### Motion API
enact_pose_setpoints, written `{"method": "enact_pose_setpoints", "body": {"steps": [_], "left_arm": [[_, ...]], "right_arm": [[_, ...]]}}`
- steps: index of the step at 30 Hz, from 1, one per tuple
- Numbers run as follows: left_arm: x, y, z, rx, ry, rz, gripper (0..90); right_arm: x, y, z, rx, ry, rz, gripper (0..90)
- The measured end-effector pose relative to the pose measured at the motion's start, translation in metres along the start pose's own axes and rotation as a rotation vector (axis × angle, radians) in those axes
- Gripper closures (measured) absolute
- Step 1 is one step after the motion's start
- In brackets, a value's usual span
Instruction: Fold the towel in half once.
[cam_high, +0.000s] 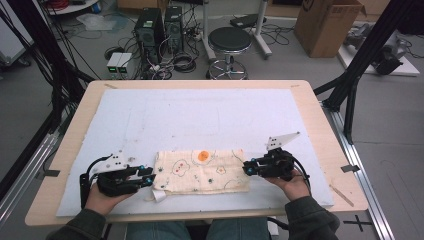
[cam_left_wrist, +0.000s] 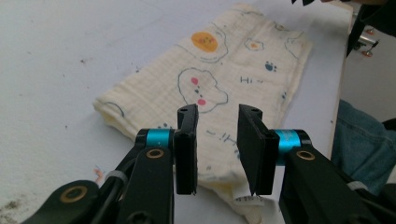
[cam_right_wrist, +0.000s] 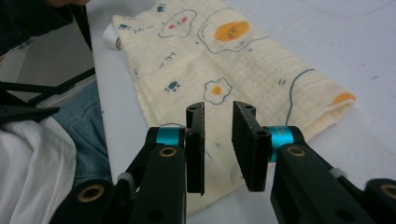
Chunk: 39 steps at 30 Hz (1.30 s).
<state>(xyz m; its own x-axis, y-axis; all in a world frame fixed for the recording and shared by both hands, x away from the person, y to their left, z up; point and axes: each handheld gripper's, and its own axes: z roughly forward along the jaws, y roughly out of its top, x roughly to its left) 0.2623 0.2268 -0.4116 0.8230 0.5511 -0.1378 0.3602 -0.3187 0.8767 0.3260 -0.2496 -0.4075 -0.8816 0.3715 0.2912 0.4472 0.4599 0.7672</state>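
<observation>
A folded cream cloth (cam_high: 200, 171) printed with fried eggs and small blue paws lies flat near the front edge of the white mat (cam_high: 200, 115). My left gripper (cam_high: 149, 176) is at the cloth's left end, jaws apart and low over its near corner. In the left gripper view the left gripper (cam_left_wrist: 217, 112) has nothing pinched, and the cloth (cam_left_wrist: 224, 70) stretches away beyond it. My right gripper (cam_high: 246, 167) sits at the right end. In the right gripper view the right gripper (cam_right_wrist: 218, 108) is open over the cloth (cam_right_wrist: 224, 60). A white label (cam_high: 159, 195) pokes out at the front left corner.
The mat covers a wooden table (cam_high: 330, 130). On the floor beyond the table stand a black stool (cam_high: 229, 42), computer towers (cam_high: 150, 30) with cables and a cardboard box (cam_high: 325, 25). Black frame posts (cam_high: 350, 85) flank the table. The person's jeans (cam_left_wrist: 359, 140) are at the near edge.
</observation>
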Motion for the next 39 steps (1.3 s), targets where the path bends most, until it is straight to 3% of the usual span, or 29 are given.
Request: {"method": "enact_pose_setpoints", "body": {"steps": [3,8,12,15,18,24,29,36,39], "left_arm": [[0.001,0.003,0.006,0.015,-0.001,-0.003,68.3],[-0.004,-0.002,0.025,0.069,-0.045,0.008,71.6],[-0.007,-0.008,0.030,0.126,-0.088,0.028,71.3],[-0.007,-0.013,0.030,0.151,-0.112,0.030,67.5],[-0.008,-0.017,0.031,0.173,-0.107,0.031,64.5],[-0.004,-0.019,0.030,0.171,-0.091,0.027,75.9],[-0.005,-0.019,0.028,0.161,-0.077,0.026,83.8],[-0.004,-0.017,0.022,0.120,-0.070,0.016,84.6],[-0.005,-0.017,0.020,0.133,-0.071,0.023,84.7]], "right_arm": [[0.004,0.002,0.000,0.005,0.008,-0.018,71.7],[0.008,-0.003,0.020,0.109,0.035,-0.055,67.9],[0.012,-0.009,0.028,0.171,0.047,-0.095,63.9],[0.013,-0.013,0.028,0.180,0.044,-0.123,63.1],[0.012,-0.017,0.029,0.211,0.019,-0.120,65.7],[0.009,-0.018,0.028,0.199,0.027,-0.113,81.7],[0.012,-0.016,0.025,0.186,0.029,-0.114,84.3],[0.017,-0.010,0.017,0.137,0.030,-0.131,84.5],[0.021,-0.010,0.016,0.135,0.045,-0.130,84.5]]}}
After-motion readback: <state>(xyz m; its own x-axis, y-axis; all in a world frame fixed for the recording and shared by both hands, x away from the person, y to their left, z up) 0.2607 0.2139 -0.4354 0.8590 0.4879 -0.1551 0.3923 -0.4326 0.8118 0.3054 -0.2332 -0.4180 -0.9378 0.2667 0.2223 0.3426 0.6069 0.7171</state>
